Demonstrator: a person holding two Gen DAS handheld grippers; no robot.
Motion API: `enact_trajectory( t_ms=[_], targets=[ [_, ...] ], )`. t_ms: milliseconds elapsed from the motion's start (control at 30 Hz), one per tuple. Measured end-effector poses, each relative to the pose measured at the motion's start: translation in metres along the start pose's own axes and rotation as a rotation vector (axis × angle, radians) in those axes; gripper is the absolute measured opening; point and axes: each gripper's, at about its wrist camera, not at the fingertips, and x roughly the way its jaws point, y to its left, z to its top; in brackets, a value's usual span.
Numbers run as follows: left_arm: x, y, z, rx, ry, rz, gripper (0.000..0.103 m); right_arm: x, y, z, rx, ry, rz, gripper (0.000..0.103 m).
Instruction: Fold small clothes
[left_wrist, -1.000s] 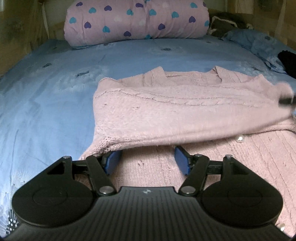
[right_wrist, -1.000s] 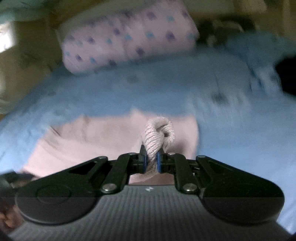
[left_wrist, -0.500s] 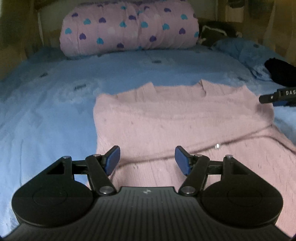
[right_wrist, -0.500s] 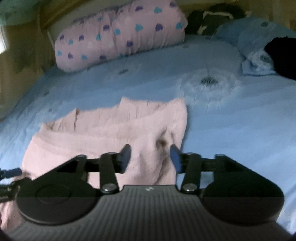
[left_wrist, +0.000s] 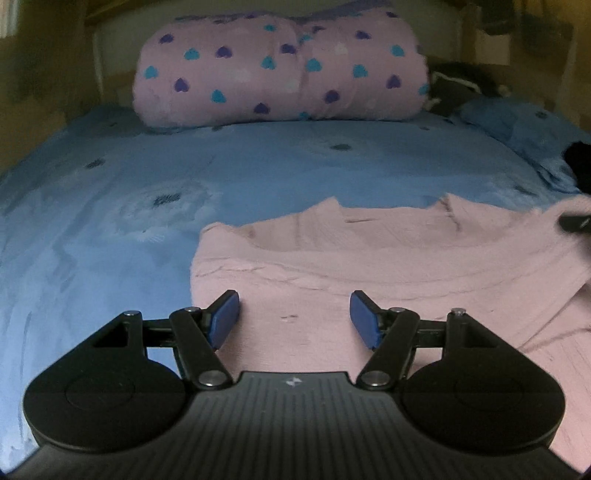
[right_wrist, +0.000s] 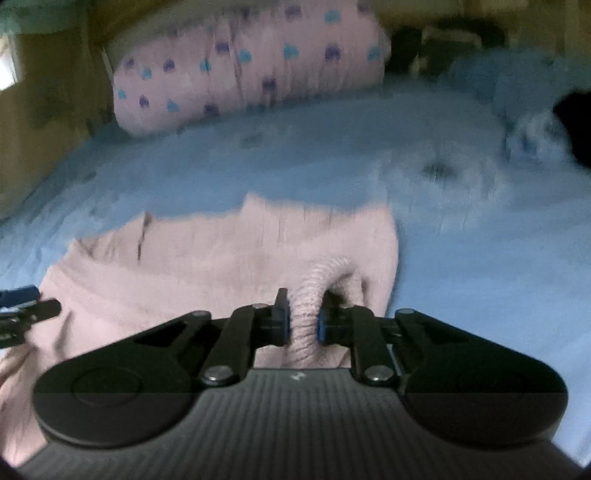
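Note:
A pink knit sweater (left_wrist: 369, 266) lies folded across the blue bed sheet (left_wrist: 110, 221). My left gripper (left_wrist: 293, 317) is open and empty, hovering over the sweater's near left part. In the right wrist view the sweater (right_wrist: 221, 258) lies left and ahead, and my right gripper (right_wrist: 303, 325) is shut on a raised fold of knit fabric (right_wrist: 314, 291) near its right edge. The right gripper's tip shows at the right edge of the left wrist view (left_wrist: 574, 223). The left gripper's tip shows at the left of the right wrist view (right_wrist: 22, 306).
A pink bolster with heart prints (left_wrist: 280, 70) lies across the head of the bed. A blue pillow (left_wrist: 524, 133) and dark items (left_wrist: 580, 158) sit at the far right. Wooden walls (left_wrist: 33, 85) flank the bed. Blue sheet lies left of the sweater.
The right gripper let go of the sweater half a second ago and has now shut on a fold of it again. The left gripper stayed open and moved back slightly.

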Motion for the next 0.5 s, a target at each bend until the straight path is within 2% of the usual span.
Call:
enact_trajectory(
  t_ms=[67,133,300,500],
  targets=[
    [0.011,0.003,-0.001,-0.02,0.025,0.025,0.072,-0.011,0.004,0.009,-0.03,-0.091,-0.012,0.017],
    [0.017,0.002,-0.001,-0.008,0.029,0.04,0.072,-0.011,0.004,0.012,-0.046,-0.117,-0.038,0.017],
    [0.022,-0.004,-0.003,0.045,0.028,0.062,0.075,0.025,-0.004,-0.007,-0.06,0.035,-0.07,0.019],
    [0.022,-0.003,-0.006,0.048,0.022,0.061,0.077,0.02,-0.009,-0.006,-0.021,0.031,-0.05,0.022]
  ],
)
